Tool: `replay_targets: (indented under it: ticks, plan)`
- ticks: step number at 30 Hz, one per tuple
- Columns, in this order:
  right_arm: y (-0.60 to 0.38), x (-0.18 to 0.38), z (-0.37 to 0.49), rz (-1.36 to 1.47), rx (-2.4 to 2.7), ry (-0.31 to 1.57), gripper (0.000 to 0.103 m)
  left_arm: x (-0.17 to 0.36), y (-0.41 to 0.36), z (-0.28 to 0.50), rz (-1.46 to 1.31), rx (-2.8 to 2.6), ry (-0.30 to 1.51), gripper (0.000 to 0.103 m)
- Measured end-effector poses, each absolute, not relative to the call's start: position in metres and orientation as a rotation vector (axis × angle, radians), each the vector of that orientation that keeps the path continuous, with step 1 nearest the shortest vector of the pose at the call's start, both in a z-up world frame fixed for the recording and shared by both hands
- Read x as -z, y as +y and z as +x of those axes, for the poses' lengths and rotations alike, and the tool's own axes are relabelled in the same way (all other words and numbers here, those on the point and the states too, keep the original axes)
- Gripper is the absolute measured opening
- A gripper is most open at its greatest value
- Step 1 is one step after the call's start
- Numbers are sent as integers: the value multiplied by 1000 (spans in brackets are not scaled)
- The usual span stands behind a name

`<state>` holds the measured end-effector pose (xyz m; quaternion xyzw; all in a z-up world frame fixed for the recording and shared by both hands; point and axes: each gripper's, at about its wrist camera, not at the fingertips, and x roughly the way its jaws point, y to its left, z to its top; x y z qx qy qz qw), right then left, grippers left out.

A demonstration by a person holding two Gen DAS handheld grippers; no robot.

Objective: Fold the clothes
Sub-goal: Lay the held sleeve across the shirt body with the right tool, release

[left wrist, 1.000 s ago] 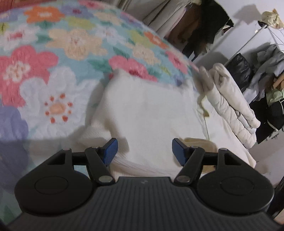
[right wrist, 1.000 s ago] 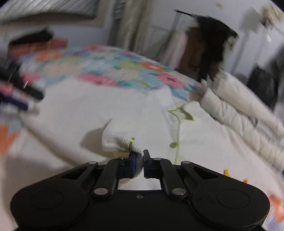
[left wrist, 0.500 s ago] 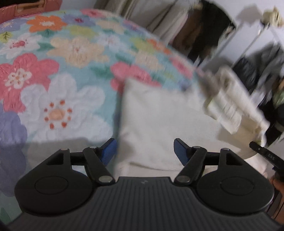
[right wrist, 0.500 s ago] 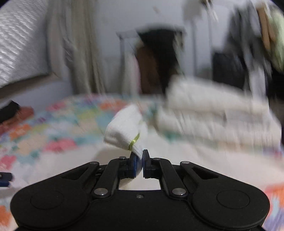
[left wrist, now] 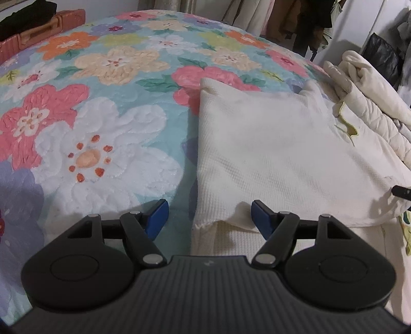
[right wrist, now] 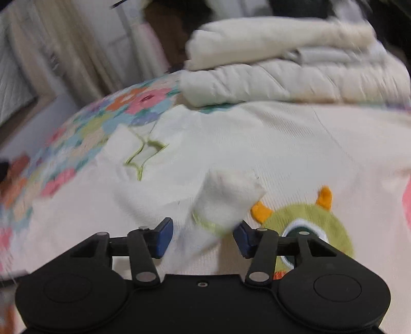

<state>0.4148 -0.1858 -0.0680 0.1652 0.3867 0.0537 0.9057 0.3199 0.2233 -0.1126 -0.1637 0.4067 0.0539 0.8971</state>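
A cream waffle-knit top [left wrist: 277, 154] lies on the floral bedspread [left wrist: 102, 108], its left side folded over in a straight edge. My left gripper [left wrist: 210, 218] hovers open over the fold's near corner, pads clear of the cloth. In the right wrist view the same top [right wrist: 257, 133] shows a green-trimmed collar [right wrist: 143, 154] and a green monster patch [right wrist: 308, 226]. The sleeve cuff [right wrist: 226, 197], white with a green band, sits loosely between the jaws of my right gripper [right wrist: 203, 236], which are opening and no longer pinch it.
A stack of folded cream garments [right wrist: 269, 64] sits at the bed's far edge, just beyond the top, also the stack [left wrist: 367, 97] at the right. Hanging clothes [left wrist: 295, 23] stand behind the bed. An orange case [left wrist: 38, 36] lies at the far left.
My right gripper carried the pinched cuff across the top to over the monster patch, then its jaws spread and let go. My left gripper shifted slightly; the top's left side now lies folded.
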Motion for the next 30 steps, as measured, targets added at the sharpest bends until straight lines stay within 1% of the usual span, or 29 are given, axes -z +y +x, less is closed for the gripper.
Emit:
replay_targets:
  ticks: [2,4,5,6,8,10,12,13,14,16,19,22,24,26,27,30]
  plan:
    - [-191,75,421,392,-87,831,55,112,223,321,-329,-114,829,71]
    - [-191,81,436,349,-73,891,17,111,222,323,-285,-132,801,71]
    - [-188,78,441,313,-75,894,17,110,222,324,-257,-145,782,69]
    - [-185,72,446,281,-82,885,14,108,225,324,-264,-145,768,68]
    - [-175,48,451,217,-125,816,14,105,231,323,-304,-126,743,67]
    - [-164,14,444,176,-219,675,13,102,235,321,-346,-104,742,66]
    - [-162,-17,428,183,-368,482,14,105,234,319,-340,-114,761,66]
    - [-165,-26,421,193,-430,418,14,110,232,319,-328,-130,780,66]
    - [-169,-31,417,194,-459,393,14,115,230,320,-318,-143,797,66]
    - [-177,-25,420,150,-421,441,14,119,227,320,-302,-150,792,68]
    - [-195,13,446,81,-245,620,14,118,218,322,-246,-145,801,70]
    - [-221,53,469,118,-129,763,14,122,215,322,-214,-140,803,73]
    - [-230,65,473,151,-105,783,14,122,215,322,-220,-138,805,73]
    - [-227,65,471,160,-109,764,14,121,218,322,-234,-135,808,73]
    - [-226,64,471,160,-121,755,16,121,219,321,-243,-136,808,73]
    - [-223,66,478,118,-97,773,34,121,220,322,-247,-139,809,73]
